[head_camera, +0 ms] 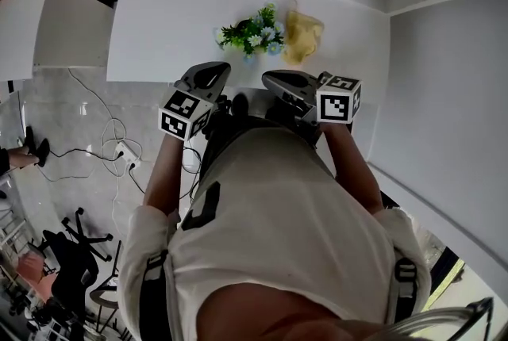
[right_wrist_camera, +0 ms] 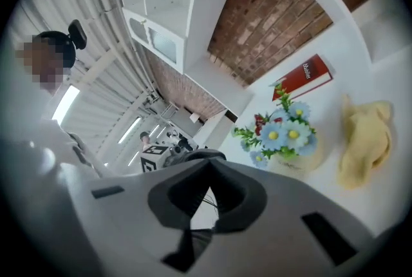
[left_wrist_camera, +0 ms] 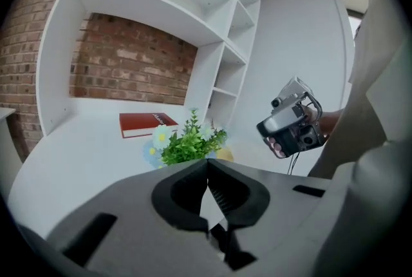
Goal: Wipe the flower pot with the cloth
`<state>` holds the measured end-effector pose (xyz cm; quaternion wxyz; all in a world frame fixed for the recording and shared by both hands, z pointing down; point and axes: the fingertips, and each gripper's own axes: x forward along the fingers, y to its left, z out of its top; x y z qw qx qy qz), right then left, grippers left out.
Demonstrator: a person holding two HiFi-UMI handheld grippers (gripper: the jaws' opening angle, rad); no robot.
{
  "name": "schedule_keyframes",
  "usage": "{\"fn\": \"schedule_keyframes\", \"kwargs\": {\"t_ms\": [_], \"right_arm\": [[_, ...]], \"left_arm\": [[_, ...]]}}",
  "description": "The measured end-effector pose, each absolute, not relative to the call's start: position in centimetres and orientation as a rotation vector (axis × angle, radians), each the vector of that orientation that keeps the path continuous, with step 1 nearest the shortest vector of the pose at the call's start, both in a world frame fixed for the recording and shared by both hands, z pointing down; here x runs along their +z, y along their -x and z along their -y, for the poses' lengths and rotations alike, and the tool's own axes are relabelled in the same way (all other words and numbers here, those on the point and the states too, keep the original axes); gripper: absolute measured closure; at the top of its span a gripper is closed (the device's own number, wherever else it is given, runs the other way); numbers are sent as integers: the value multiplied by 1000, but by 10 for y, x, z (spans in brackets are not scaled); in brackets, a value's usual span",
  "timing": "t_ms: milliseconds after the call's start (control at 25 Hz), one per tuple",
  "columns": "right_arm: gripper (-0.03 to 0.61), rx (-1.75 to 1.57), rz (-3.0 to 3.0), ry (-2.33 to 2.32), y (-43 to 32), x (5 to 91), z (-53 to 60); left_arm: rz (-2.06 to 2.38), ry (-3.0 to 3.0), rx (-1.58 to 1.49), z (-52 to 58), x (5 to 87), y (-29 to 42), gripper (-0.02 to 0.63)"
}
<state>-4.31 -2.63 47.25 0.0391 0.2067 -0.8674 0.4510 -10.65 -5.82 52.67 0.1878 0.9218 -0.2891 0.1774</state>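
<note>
Head view: you hold your left gripper (head_camera: 220, 70) and right gripper (head_camera: 270, 78) pinched together, empty, by the table (head_camera: 159, 22) edge, a ready pose, I'd say. The flower pot (head_camera: 251, 54) stands mid-table, cloth (head_camera: 302, 36) just beside it, handy for your right.

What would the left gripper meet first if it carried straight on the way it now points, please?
Most likely the flower pot: its flowers stand right in line beyond the closed fingers of the left gripper, though how far off is hard to judge.
</note>
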Motion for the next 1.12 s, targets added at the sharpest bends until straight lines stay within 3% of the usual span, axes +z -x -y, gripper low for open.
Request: {"fn": "schedule_keyframes", "kwargs": {"t_ms": [680,1120], "right_arm": [[568,1367,2775,-555,38,457,-10],[568,1444,2843,-664,-33,451,-42]], "left_arm": [[756,-2570,438,6,503,72,594],[712,-2626,512,-20,485,3,594]]}}
